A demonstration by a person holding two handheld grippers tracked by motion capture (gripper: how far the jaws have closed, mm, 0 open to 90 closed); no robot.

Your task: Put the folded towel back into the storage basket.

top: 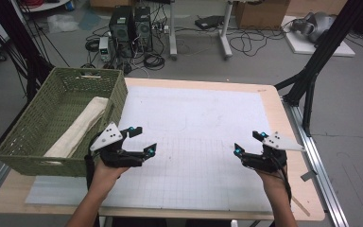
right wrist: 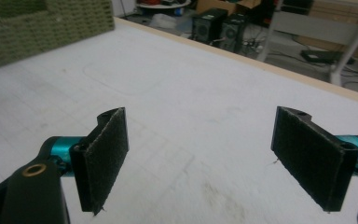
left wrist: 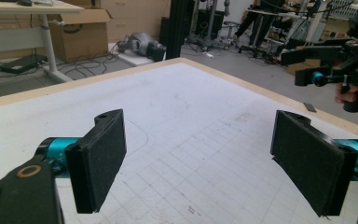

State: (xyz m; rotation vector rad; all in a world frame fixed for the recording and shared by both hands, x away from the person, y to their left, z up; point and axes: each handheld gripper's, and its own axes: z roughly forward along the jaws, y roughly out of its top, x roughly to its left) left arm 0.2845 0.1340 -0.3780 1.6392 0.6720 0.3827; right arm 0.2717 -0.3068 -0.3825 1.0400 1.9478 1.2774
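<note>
- The left gripper hovers over the counter with jaws spread wide and nothing between them.
- The right gripper hovers likewise, jaws wide apart and holding nothing.
- The cream cloth lies folded inside the green basket, just to the outer side of the left gripper, untouched by either.
- Judging by this, the cloth looks already put away, or not yet taken out; the 2 grippers are idle, and I cannot tell which.
</note>
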